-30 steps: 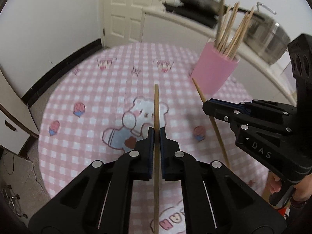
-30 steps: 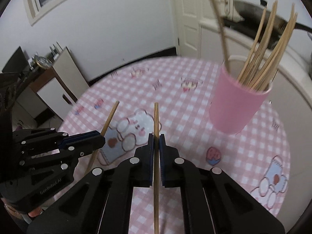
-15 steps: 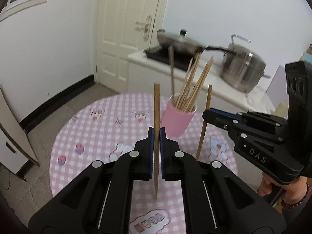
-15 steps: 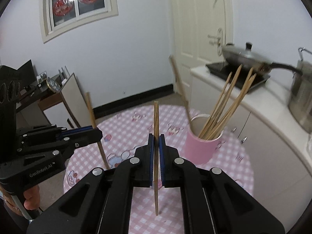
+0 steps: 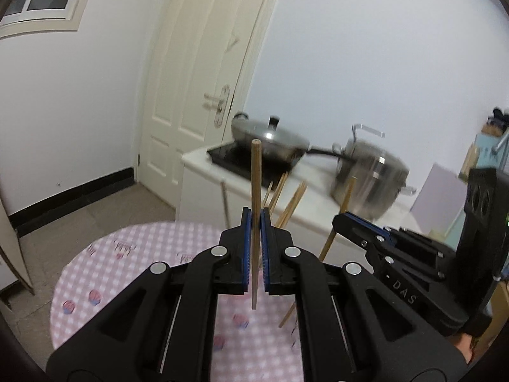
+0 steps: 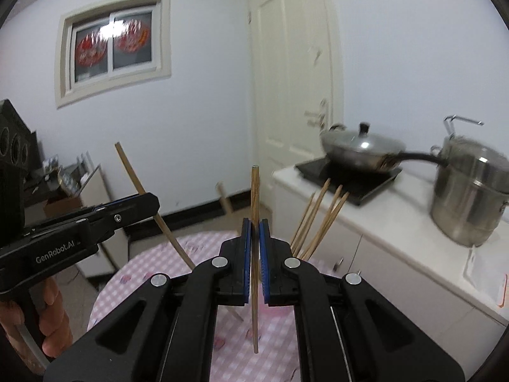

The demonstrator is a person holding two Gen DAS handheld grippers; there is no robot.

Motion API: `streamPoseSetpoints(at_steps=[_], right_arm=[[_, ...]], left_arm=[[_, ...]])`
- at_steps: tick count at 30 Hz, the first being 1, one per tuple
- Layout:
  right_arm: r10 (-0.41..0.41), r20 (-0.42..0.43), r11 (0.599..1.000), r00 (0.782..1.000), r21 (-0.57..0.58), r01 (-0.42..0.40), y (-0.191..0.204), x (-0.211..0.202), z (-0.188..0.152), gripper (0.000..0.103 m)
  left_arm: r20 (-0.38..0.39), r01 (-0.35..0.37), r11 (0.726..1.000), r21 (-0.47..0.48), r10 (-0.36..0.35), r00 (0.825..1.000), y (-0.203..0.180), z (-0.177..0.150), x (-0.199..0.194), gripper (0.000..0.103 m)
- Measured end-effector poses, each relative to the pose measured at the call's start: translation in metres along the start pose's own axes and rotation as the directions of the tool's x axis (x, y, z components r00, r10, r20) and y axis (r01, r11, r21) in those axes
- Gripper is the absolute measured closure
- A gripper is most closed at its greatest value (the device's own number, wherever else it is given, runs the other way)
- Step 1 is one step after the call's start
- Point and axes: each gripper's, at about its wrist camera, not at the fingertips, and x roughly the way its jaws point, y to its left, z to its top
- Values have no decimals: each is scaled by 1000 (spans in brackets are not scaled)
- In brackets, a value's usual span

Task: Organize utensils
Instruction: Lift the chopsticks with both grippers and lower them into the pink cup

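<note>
- One wooden chopstick (image 5: 255, 191) is clenched upright in the left claw (image 5: 255, 248); a second chopstick (image 6: 254, 210) is gripped likewise in the right claw (image 6: 254, 254).
- Both are held above the pink checked table (image 5: 127, 254), and the cup is hidden behind the claws; only its bundle of chopsticks (image 6: 321, 219) is seen.
- Each stick should be kept vertical, with its lower tip brought over the bundle before being lowered.
- The sticks are best lowered one at a time, so that a clash with the leaning bundle is avoided.
- Release is best delayed until the tip is judged inside the cup.
</note>
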Motion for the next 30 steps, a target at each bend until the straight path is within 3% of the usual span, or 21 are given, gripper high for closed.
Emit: streamPoseSetpoints(at_steps=[4, 12, 30], right_arm=[[-37, 99, 998, 994, 51, 32, -19, -2, 9, 99], [-68, 210, 992, 975, 117, 44, -38, 21, 14, 99], [-43, 146, 993, 988, 111, 27, -48, 70, -10, 99]], left_arm=[[69, -4, 1000, -7, 4, 998, -8, 9, 6, 97], [103, -45, 999, -17, 47, 994, -11, 17, 40, 97], [190, -46, 998, -53, 56, 980, 5, 13, 71, 97]])
